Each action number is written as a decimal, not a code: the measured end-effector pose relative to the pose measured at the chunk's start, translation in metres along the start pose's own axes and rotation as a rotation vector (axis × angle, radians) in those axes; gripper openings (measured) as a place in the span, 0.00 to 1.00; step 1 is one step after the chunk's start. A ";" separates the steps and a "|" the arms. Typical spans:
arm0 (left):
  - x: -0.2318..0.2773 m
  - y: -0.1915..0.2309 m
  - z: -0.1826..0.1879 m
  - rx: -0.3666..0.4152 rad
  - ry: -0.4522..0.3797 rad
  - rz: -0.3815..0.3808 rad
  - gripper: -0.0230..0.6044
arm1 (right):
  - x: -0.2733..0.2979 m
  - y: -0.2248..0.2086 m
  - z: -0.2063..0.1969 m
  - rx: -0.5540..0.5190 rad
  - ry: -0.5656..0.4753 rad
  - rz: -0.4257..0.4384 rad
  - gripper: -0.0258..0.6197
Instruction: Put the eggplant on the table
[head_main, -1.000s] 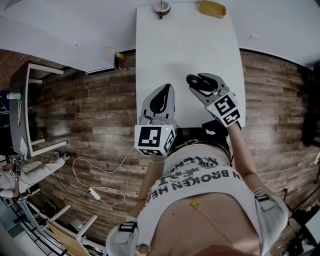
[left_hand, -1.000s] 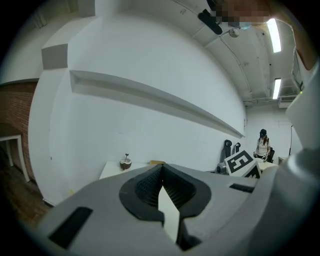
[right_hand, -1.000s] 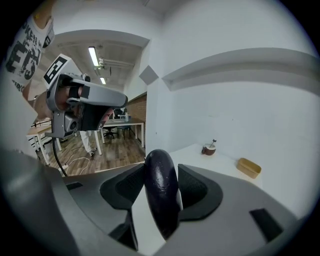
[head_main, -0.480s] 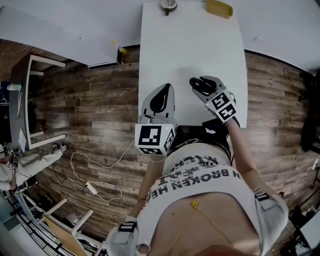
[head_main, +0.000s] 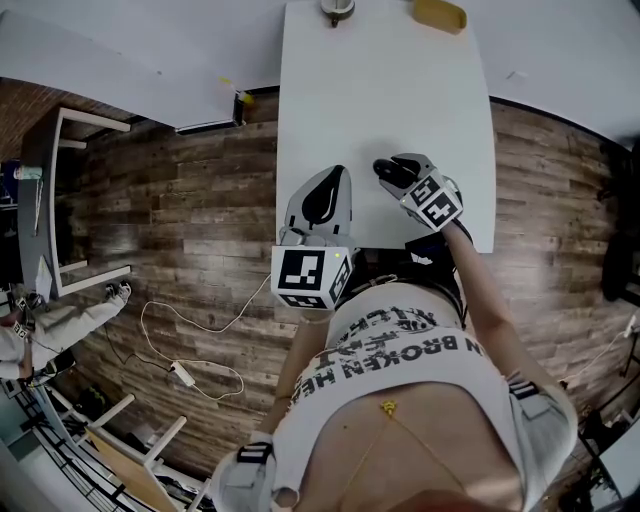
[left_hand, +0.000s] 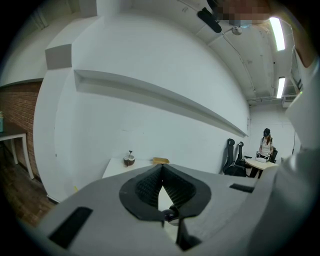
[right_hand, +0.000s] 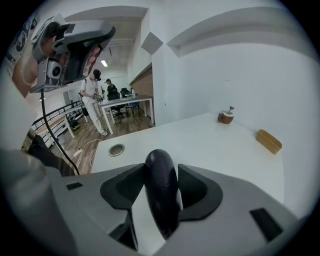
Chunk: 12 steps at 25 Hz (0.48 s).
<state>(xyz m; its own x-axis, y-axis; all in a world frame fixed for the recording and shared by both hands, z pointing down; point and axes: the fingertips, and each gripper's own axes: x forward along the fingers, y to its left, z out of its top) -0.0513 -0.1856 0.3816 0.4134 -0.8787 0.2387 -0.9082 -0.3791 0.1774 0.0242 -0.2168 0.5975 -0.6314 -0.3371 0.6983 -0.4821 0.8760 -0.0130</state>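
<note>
A small brown bowl (head_main: 337, 10) with a thin stem sticking up from it and a shallow yellow tray (head_main: 440, 15), its inside unreadable, stand at the bench's (head_main: 380, 100) far end. The eggplant (right_hand: 161, 190) lies lengthwise in the right gripper (right_hand: 161, 170), over the near bench, jaws wide and clamped on its sides. The left gripper (left_hand: 161, 170) hangs beside it, jaws together, empty.
</note>
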 end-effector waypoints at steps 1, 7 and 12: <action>0.000 0.000 0.000 0.000 -0.001 -0.001 0.05 | 0.003 0.001 -0.002 -0.004 0.011 0.007 0.36; -0.003 -0.002 0.001 0.001 0.001 -0.004 0.05 | 0.018 0.007 -0.013 0.019 0.053 0.041 0.36; -0.002 0.000 0.000 0.001 0.003 -0.005 0.05 | 0.032 0.009 -0.024 0.034 0.093 0.057 0.36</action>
<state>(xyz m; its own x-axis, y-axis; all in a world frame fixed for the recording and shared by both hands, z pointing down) -0.0523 -0.1837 0.3814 0.4177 -0.8762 0.2404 -0.9063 -0.3833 0.1779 0.0144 -0.2112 0.6366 -0.6005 -0.2522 0.7588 -0.4685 0.8800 -0.0783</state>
